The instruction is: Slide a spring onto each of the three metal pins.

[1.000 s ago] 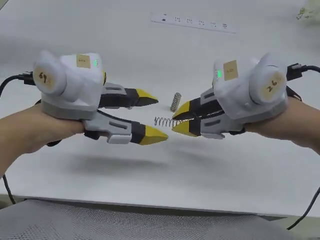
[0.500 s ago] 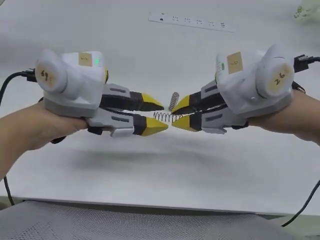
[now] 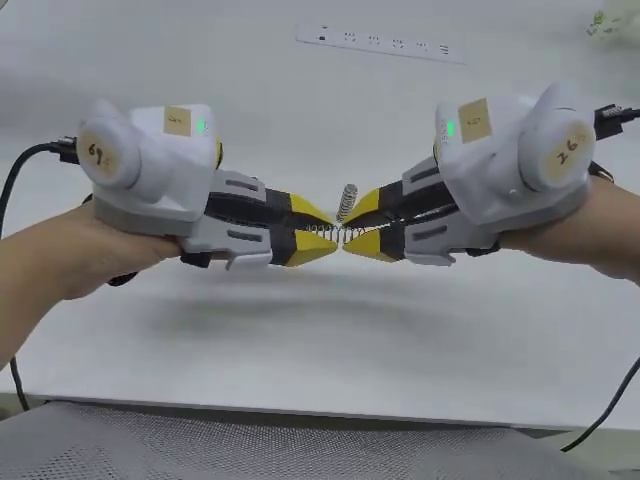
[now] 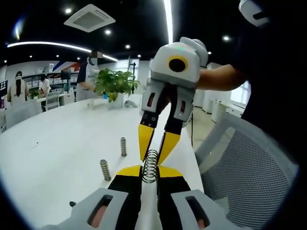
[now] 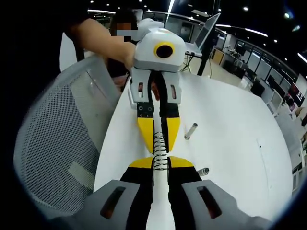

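The spring (image 3: pixel 336 233) hung level above the white table (image 3: pixel 300 340), spanning the short gap between the 2 grippers, which met tip to tip. The left gripper (image 3: pixel 320 232) pinched one end in its closed jaws; the right gripper (image 3: pixel 356 232) clamped the other. Just behind them, an upright spring (image 3: pixel 347 203) stood on the table.

left gripper (image 3: pixel 322 236) and right gripper (image 3: pixel 355 234), tips facing, clamp a spring (image 4: pixel 150 163).

Metal wire spring (image 3: pixel 330 233), matt white table (image 3: pixel 300 335)
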`<state>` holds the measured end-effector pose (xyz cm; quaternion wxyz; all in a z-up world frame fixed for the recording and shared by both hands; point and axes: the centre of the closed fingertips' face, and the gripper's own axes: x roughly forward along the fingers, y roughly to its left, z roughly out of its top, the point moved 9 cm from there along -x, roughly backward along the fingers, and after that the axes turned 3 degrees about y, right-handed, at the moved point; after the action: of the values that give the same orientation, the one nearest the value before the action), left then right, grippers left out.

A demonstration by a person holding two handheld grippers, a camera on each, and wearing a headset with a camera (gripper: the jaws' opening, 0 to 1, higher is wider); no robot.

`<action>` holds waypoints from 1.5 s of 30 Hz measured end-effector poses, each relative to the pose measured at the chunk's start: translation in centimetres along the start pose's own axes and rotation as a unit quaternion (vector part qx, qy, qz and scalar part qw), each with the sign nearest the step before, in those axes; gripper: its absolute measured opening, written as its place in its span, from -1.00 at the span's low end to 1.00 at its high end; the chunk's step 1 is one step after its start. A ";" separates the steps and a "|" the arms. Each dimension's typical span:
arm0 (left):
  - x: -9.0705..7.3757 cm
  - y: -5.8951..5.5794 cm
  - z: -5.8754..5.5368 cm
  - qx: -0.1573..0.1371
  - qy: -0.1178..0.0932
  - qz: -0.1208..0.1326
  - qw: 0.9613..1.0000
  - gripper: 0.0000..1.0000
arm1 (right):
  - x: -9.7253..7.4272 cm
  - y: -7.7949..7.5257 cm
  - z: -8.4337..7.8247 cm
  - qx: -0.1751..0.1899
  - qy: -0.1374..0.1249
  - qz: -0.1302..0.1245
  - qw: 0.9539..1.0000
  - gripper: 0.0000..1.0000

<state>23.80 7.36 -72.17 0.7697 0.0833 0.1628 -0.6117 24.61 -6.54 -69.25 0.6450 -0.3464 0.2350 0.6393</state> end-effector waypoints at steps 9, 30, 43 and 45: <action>-0.2 -0.3 0.1 0.008 0.006 -0.013 1.000 -0.95 | 0.0 0.3 0.0 0.008 -0.010 0.008 1.000 -0.85; -0.2 -0.5 0.0 0.002 0.011 -0.027 1.000 -0.96 | -0.4 0.5 -1.8 0.059 -0.040 0.002 0.997 -0.78; -0.3 -0.2 -0.1 -0.006 0.012 -0.028 1.000 -0.95 | -1.1 0.5 -1.0 0.055 -0.054 0.005 0.997 -0.87; -0.2 -0.2 -0.2 -0.006 0.016 -0.027 0.999 -0.95 | -1.3 0.4 -0.6 0.045 -0.058 0.001 0.997 -0.87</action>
<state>23.54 7.59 -72.31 0.7509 0.0843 0.1809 -0.6296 24.20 -7.85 -68.71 0.6718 -0.2789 0.2262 0.6479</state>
